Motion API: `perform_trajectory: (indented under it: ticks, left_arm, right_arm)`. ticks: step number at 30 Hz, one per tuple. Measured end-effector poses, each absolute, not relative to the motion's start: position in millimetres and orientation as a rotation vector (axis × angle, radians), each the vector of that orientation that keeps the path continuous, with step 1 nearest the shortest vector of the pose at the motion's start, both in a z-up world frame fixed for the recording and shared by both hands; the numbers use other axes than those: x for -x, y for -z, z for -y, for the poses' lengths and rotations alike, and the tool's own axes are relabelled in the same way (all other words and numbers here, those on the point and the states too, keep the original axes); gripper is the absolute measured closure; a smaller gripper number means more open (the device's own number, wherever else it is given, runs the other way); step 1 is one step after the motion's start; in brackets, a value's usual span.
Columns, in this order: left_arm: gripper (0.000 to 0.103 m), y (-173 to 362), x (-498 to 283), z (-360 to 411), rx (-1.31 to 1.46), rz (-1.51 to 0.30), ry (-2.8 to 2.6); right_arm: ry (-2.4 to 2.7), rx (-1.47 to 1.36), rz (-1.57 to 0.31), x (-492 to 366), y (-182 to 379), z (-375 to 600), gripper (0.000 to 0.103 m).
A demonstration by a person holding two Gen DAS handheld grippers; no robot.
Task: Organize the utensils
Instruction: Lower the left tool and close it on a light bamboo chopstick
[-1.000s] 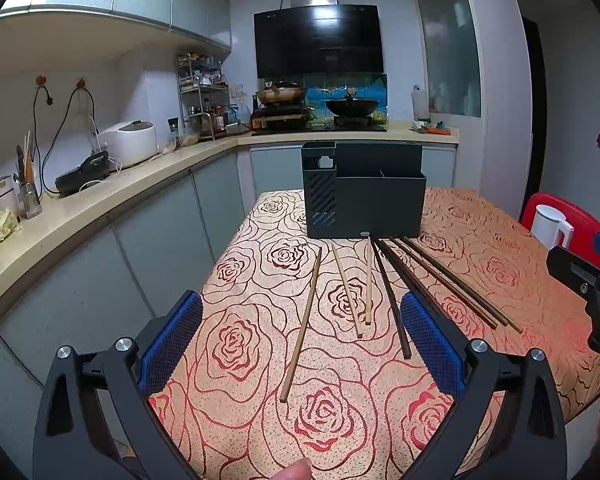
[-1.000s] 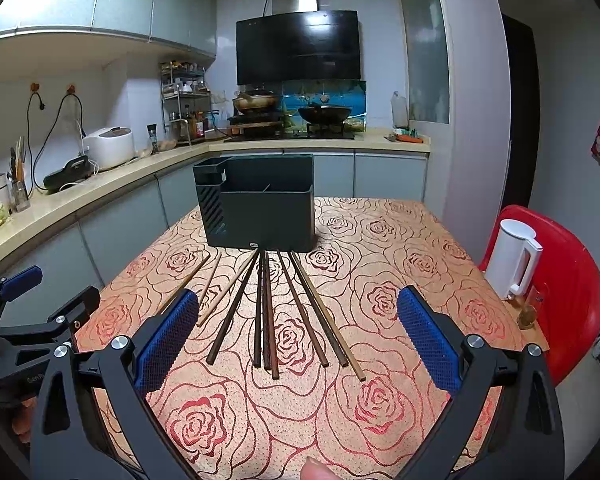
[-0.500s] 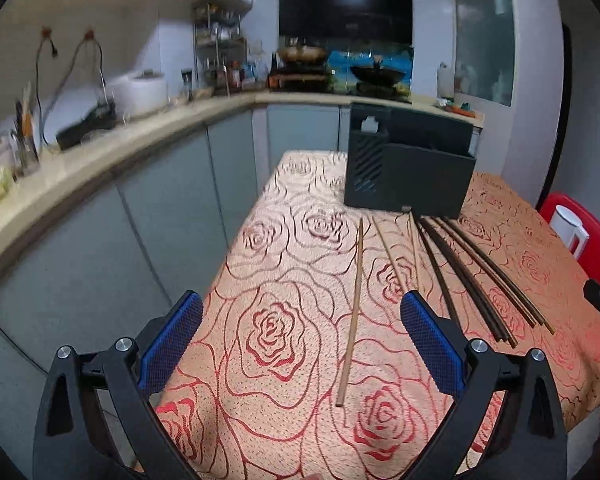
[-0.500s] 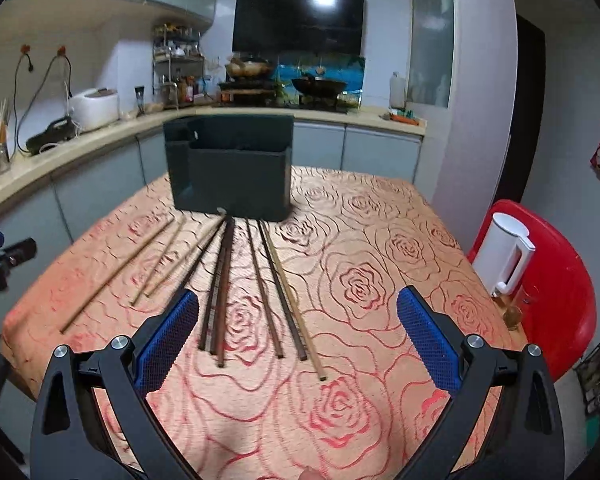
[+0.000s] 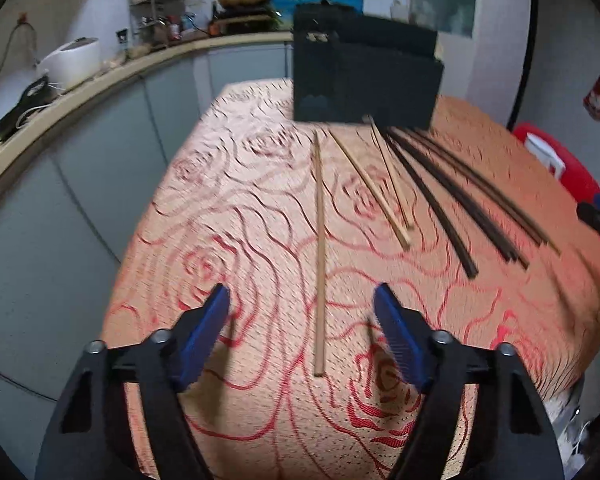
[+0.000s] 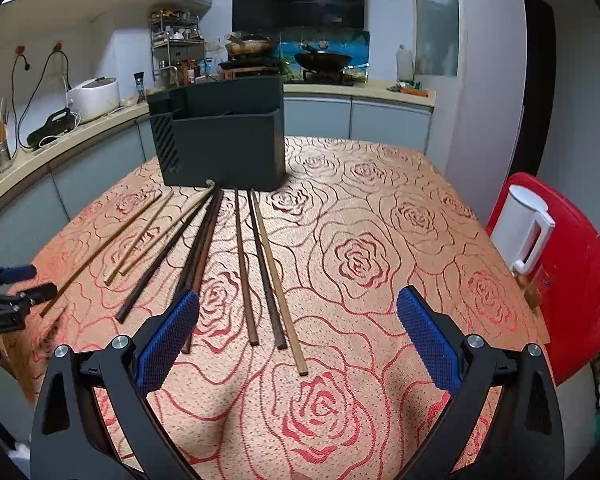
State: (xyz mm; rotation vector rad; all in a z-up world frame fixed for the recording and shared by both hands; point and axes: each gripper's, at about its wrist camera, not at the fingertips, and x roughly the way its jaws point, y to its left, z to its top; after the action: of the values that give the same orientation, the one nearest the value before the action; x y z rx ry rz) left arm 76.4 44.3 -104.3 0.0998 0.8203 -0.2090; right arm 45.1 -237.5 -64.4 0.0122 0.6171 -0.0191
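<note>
- Since a second ago both my hands have dropped toward the tabletop (image 6: 400, 208) and tilted down, and my left gripper (image 5: 302, 300) has just been closing partway; its jaws now stand either side of the lone pale chopstick (image 5: 319, 248) without pressing on it.
- My right gripper (image 6: 298, 308) is wide open, nothing between its pads, hovering over the near ends of the right-hand chopsticks.
- The chopsticks lie fanned on the rose-patterned cloth, far ends gathered at the foot of the dark holder (image 6: 220, 140), near ends spread toward me: pale wooden ones on the left, dark chopsticks (image 6: 204, 248) in the middle, another pale one (image 6: 278, 280) at the right edge.
- The holder stands upright at the far side of the tabletop; I cannot see into its compartments.
- I judge each stick light, stiff and thin, and smooth enough to roll or pivot if pinched off-centre.
- Lying flat on soft cloth, one leaves little room under it, so my pads must come down low on both sides.
- I would take the lone stick somewhat back from its near end, so it stays level when raised and its tip can be aimed into the holder.
</note>
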Motion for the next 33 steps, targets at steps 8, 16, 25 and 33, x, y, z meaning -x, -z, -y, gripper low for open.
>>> perform_trajectory:
  ticks: [8, 16, 25, 33]
  left_arm:
    - [0.059, 114.4, -72.6, -30.3, -0.137, -0.822, 0.23]
    - [0.096, 112.6, -67.5, -23.8, -0.169, -0.813, 0.244]
    - [0.097, 111.2, -69.3, -28.4, -0.153, -0.822, 0.24]
    - [0.097, 110.6, -68.4, -27.3, -0.157, -0.821, 0.25]
  right_arm:
    - [0.009, -0.012, -0.654, -49.6, 76.2, 248.2, 0.021]
    - [-0.027, -0.009, -0.728, -53.9, 90.0, 263.0, 0.053]
    - [-0.1, 0.067, -0.772, -54.2, 103.8, 252.5, 0.072]
    - [-0.159, 0.117, -0.788, -50.5, 110.0, 241.2, 0.081]
